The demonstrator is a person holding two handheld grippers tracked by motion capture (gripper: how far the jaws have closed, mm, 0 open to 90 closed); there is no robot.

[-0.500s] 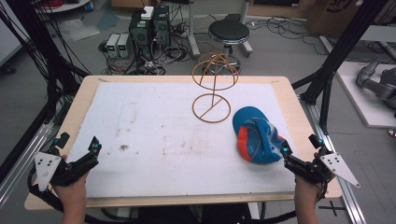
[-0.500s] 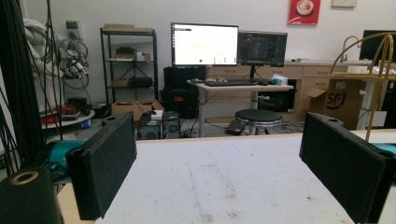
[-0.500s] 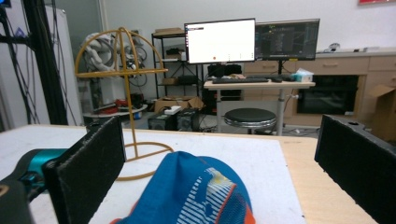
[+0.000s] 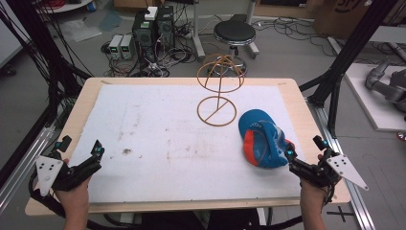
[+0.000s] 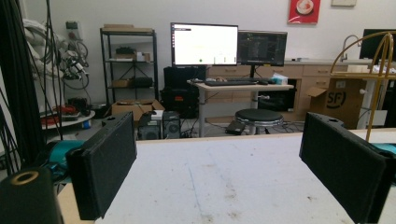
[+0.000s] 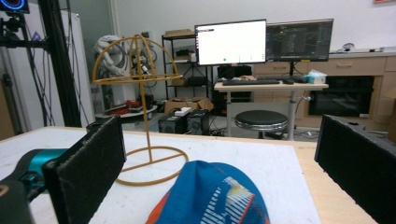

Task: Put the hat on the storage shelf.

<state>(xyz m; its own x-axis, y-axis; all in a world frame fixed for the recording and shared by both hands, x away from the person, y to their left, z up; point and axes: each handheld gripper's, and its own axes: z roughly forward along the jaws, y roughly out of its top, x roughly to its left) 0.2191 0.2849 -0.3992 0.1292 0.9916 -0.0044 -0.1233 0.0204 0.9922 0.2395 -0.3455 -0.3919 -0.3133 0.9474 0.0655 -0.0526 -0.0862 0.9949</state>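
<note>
A blue and orange cap lies on the white table mat at the right; in the right gripper view the cap sits low between the jaws. A gold wire hat stand stands upright behind it, and the hat stand rises left of centre in the right gripper view. My right gripper is open just to the right of the cap, not touching it. My left gripper is open near the front left corner, with nothing between its jaws. The hat stand shows at the right edge of the left gripper view.
The wooden table edge frames the mat. Black frame posts stand at the table's sides. Behind the table are a black stool and computer boxes with cables on the floor.
Both hands have crept slightly forward; the right gripper sits a little closer to the cap. The cap and stand have not moved.
</note>
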